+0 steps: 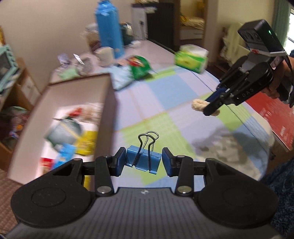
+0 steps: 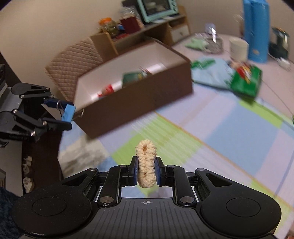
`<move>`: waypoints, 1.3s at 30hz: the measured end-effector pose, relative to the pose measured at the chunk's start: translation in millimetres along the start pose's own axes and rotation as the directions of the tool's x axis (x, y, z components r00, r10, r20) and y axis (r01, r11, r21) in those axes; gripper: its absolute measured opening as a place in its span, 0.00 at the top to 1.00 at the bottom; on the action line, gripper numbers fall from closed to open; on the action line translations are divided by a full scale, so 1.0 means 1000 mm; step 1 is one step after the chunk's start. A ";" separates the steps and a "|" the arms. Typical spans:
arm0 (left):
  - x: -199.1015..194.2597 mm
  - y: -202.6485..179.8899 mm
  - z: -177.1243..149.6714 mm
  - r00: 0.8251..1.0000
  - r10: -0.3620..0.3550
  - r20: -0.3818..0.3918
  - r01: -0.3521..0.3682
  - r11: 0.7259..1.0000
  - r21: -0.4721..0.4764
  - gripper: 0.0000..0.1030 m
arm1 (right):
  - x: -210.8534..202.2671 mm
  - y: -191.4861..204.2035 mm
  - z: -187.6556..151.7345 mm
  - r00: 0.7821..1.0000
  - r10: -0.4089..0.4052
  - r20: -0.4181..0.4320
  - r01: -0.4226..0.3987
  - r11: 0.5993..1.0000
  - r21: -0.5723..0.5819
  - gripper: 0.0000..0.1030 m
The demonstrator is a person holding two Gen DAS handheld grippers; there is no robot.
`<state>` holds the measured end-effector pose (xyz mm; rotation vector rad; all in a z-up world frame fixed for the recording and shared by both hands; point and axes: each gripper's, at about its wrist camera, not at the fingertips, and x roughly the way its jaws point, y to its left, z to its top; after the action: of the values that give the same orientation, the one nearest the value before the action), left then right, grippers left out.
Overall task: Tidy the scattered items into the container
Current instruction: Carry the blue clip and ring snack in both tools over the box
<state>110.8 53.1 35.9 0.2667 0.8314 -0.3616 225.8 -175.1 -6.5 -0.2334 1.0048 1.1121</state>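
My left gripper [image 1: 143, 161] is shut on a blue binder clip [image 1: 142, 160], held in the air over the checked cloth just right of the brown box [image 1: 108, 103]. In the right wrist view the same left gripper [image 2: 64, 114] carries the binder clip [image 2: 68, 112] close to the box's near corner. My right gripper [image 2: 146, 170] is shut on a cream hair scrunchie [image 2: 146, 163], above the cloth. The left wrist view shows that right gripper [image 1: 211, 106] with the scrunchie [image 1: 197, 105] at the right. The box [image 2: 139, 95] holds several packets.
On the table's far side lie a green snack bag [image 1: 139, 67], a light blue cloth [image 2: 211, 73], a tissue box [image 1: 191, 59], a white mug [image 2: 238, 48] and a tall blue bottle [image 1: 108, 27]. A red board [image 1: 273, 117] lies at the right edge. Shelves and a toaster oven [image 2: 156, 8] stand behind the box.
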 end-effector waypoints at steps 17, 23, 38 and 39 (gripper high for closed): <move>-0.005 0.143 0.017 0.995 0.085 -0.051 -0.073 0.977 0.200 0.64 | 0.046 0.051 0.160 1.000 0.000 0.020 0.004 0.976 -0.218 0.83; 0.024 0.165 0.018 0.995 0.030 -0.095 -0.003 0.960 0.279 0.64 | 0.088 0.056 0.194 0.998 -0.043 -0.052 0.028 0.965 -0.262 0.83; 0.092 0.188 0.011 0.975 -0.113 -0.190 0.175 0.919 0.353 0.64 | 0.193 0.032 0.220 0.969 -0.085 -0.230 0.028 0.971 -0.238 0.83; 0.096 0.189 0.011 0.974 -0.122 -0.193 0.185 0.918 0.350 0.64 | 0.197 0.030 0.220 0.967 -0.088 -0.238 0.030 0.971 -0.238 0.83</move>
<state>255.6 200.1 -12.6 0.5886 0.9513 -0.6521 337.7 98.5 -24.9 -0.6001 1.0784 1.1649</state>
